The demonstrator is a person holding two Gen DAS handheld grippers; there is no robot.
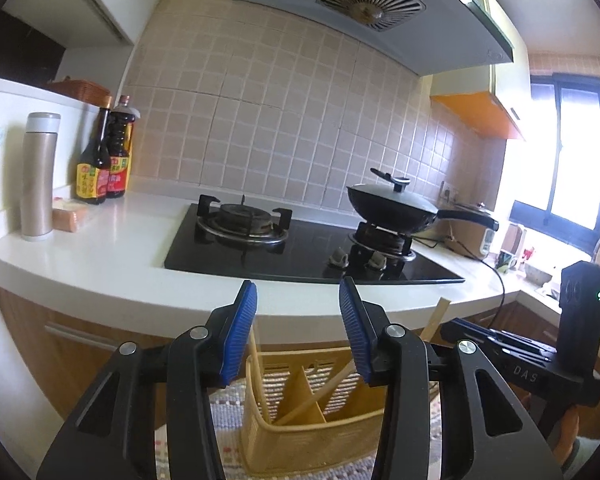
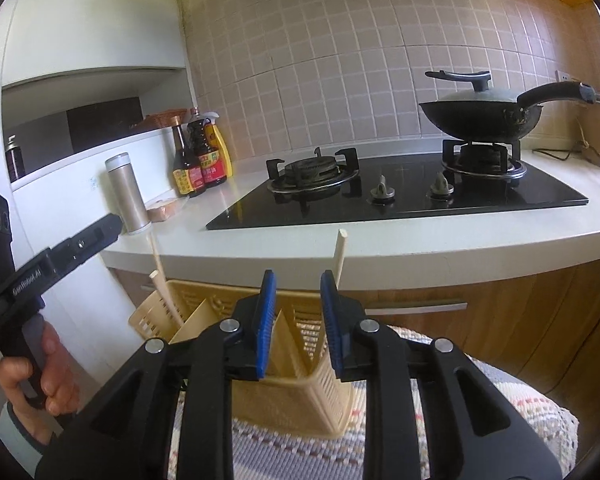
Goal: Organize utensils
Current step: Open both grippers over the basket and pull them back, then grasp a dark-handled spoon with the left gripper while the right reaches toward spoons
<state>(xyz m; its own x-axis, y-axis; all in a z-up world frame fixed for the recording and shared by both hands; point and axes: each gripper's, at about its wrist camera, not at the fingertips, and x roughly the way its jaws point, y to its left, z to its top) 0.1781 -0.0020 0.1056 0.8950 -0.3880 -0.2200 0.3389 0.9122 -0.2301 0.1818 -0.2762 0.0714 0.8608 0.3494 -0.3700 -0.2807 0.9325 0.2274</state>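
Chopsticks lean inside a yellow slatted caddy that stands on a woven mat below the table edge. Left claw hangs above the caddy, jaws apart, gripping nothing. Right claw hangs over the caddy's dividers, jaws narrowly apart, with one chopstick upright just behind its right pad.

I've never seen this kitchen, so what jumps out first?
A tan slotted utensil basket holding wooden chopsticks sits low in front of the counter, below both open blue-padded grippers: left gripper, right gripper. Behind, a lidded black wok sits on the stove's right burner.
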